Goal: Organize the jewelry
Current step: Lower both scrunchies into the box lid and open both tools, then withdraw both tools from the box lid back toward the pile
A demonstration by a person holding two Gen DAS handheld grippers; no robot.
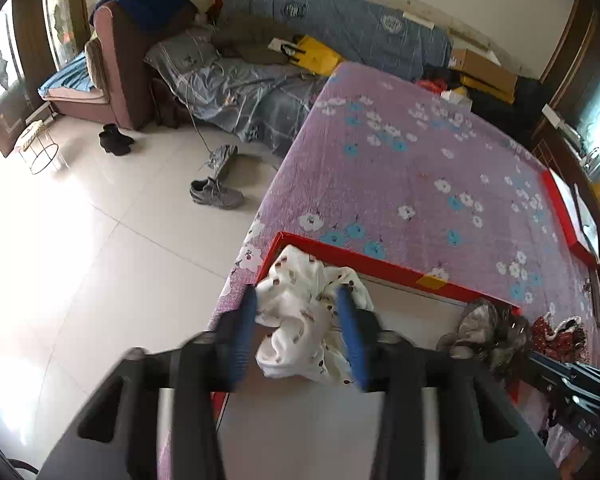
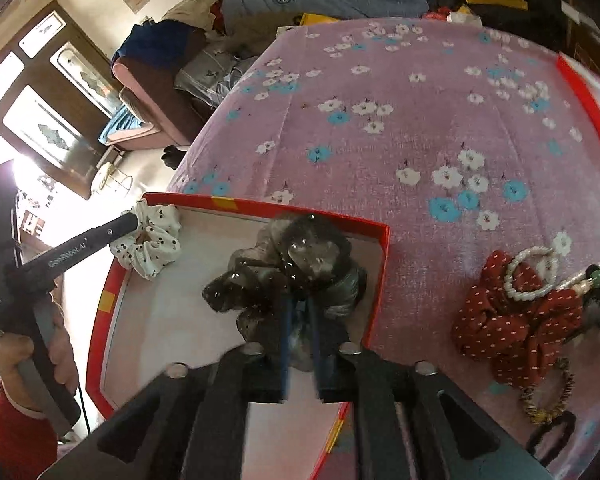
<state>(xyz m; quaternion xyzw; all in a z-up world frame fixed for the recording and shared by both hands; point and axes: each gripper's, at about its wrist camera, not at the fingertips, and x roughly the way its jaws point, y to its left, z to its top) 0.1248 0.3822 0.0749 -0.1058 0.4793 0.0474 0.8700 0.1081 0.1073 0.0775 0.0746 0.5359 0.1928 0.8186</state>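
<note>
A shallow red box [image 1: 380, 264] [image 2: 260, 206] lies at the near edge of the pink flowered bed. A white spotted scrunchie [image 1: 300, 320] [image 2: 152, 244] rests in its far left corner. My left gripper [image 1: 296, 296] [image 2: 134, 216] is open, its blue pads standing either side of that scrunchie. A dark sheer scrunchie [image 2: 292, 264] [image 1: 480, 328] lies in the box's far right corner. My right gripper [image 2: 300, 304] stands open by a narrow gap, with some of the dark fabric between its fingers.
On the bedspread to the right of the box lie a red dotted scrunchie [image 2: 512, 320], a pearl bracelet [image 2: 532, 276], a beaded bracelet [image 2: 548, 396] and a black hair tie [image 2: 552, 436]. The red box lid [image 1: 568, 216] sits far right. Floor and shoes [image 1: 216, 194] are left.
</note>
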